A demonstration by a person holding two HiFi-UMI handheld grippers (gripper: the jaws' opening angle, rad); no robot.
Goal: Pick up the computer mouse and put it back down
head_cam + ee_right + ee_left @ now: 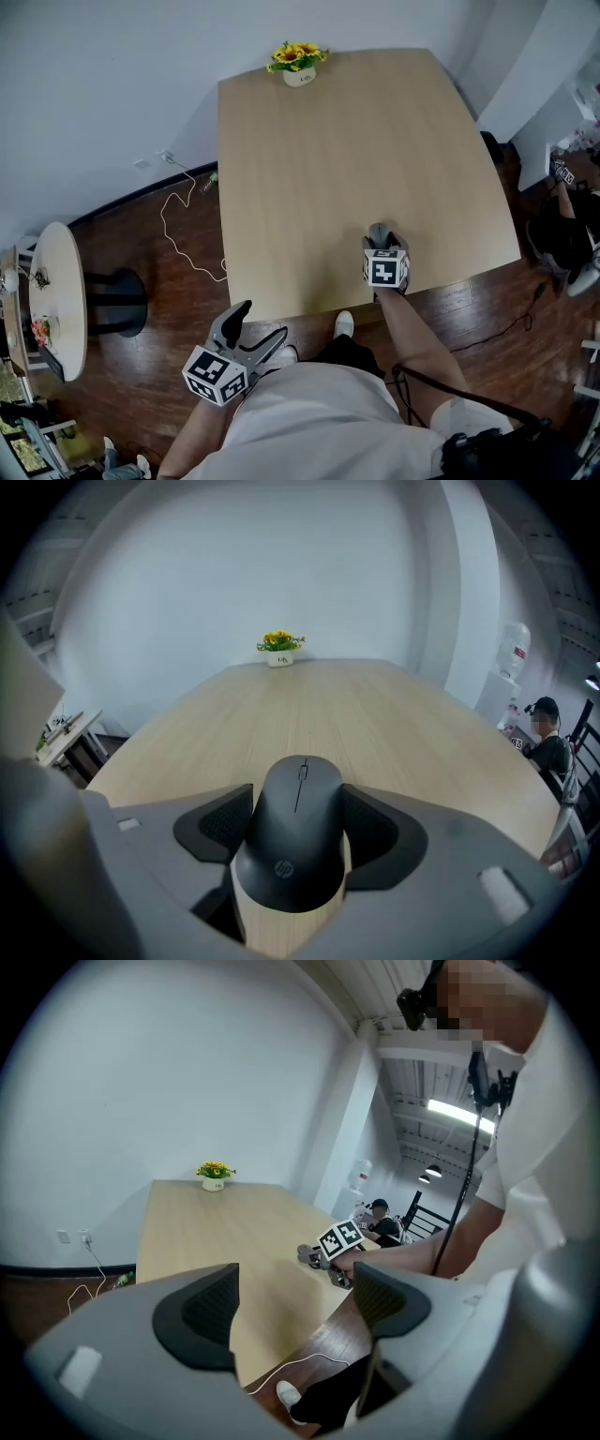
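The right claw grips the mouse by its sides, long axis straight along the jaws, over the counter at lower centre; the left claw gapes empty.

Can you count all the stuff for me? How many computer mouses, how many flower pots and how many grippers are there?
Computer mouse: 1, dark, between the fingers of the right gripper
Pot of yellow flowers: 1, at the far edge of the table
Grippers: 2, the right gripper and the left gripper, which is open and empty
Total: 4
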